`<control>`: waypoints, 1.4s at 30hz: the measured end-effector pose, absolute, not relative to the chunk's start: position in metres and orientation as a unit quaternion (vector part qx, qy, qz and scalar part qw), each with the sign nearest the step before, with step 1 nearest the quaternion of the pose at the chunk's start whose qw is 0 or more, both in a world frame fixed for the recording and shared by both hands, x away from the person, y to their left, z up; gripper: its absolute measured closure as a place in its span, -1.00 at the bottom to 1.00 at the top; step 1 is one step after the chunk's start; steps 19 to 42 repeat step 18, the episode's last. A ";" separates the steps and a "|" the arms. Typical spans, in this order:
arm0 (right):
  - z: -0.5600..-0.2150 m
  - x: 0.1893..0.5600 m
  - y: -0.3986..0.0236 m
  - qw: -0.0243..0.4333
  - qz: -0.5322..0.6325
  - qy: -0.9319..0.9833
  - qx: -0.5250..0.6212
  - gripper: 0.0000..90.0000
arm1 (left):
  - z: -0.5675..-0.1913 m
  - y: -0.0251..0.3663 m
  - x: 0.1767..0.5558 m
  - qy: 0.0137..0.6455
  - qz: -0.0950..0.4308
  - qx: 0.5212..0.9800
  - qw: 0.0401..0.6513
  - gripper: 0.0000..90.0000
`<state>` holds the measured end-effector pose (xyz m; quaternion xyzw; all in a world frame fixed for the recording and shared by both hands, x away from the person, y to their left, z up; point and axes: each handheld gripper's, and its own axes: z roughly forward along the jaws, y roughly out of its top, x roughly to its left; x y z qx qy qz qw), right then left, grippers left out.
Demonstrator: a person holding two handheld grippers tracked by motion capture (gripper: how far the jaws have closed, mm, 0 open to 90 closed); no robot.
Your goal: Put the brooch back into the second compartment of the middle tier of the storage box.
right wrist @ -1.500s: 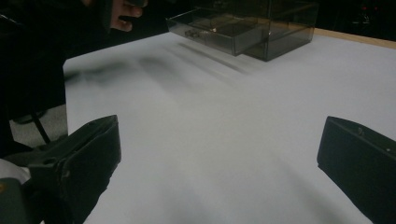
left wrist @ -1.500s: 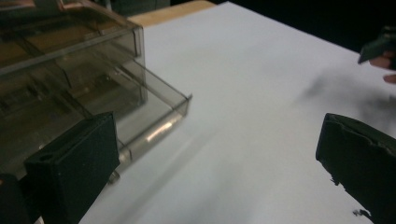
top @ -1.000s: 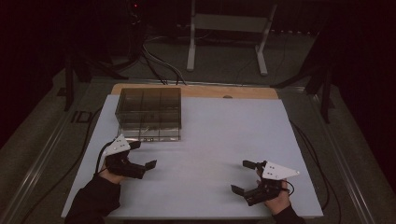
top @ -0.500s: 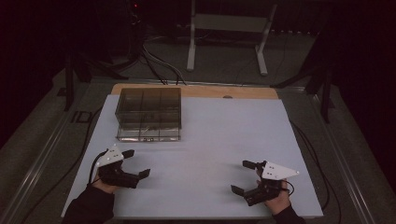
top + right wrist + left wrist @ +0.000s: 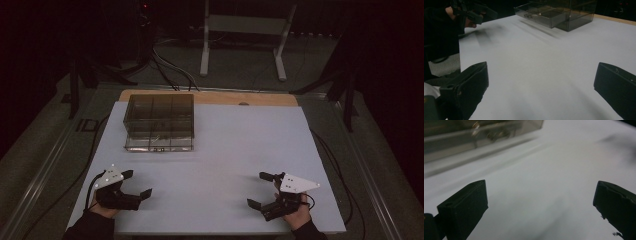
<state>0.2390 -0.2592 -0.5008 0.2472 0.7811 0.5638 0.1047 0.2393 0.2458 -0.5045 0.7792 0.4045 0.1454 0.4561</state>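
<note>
A clear smoky plastic drawer box (image 5: 159,121) stands at the back left of the white table top (image 5: 225,150), with a bottom drawer pulled slightly out. In the right gripper view the drawer box (image 5: 559,12) sits far ahead. My left gripper (image 5: 136,184) rests open near the front left corner, well short of the box, nothing between its jaws. My right gripper (image 5: 262,190) lies open near the front right, jaws wide apart over bare table. In the left gripper view the box edge (image 5: 474,135) shows blurred at the top.
A wooden strip (image 5: 210,97) runs along the table's far edge. Beyond it a metal stand (image 5: 240,30) and cables (image 5: 170,70) lie on the dark floor. A person's hand with the other gripper (image 5: 471,13) shows at upper left of the right gripper view.
My left gripper has drawn back from beside the drawer box toward the front left corner of the table. The right gripper has stayed put.
</note>
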 end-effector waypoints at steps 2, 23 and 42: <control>-0.501 0.240 -0.259 0.103 0.563 0.781 0.248 -1.00 | -0.506 0.248 0.239 0.412 0.148 0.772 0.461 -0.99; -0.502 0.241 -0.257 0.101 0.562 0.784 0.245 -1.00 | -0.508 0.238 0.239 0.396 0.154 0.786 0.450 -0.99; -0.502 0.241 -0.257 0.101 0.562 0.784 0.245 -1.00 | -0.508 0.238 0.239 0.396 0.154 0.786 0.450 -0.99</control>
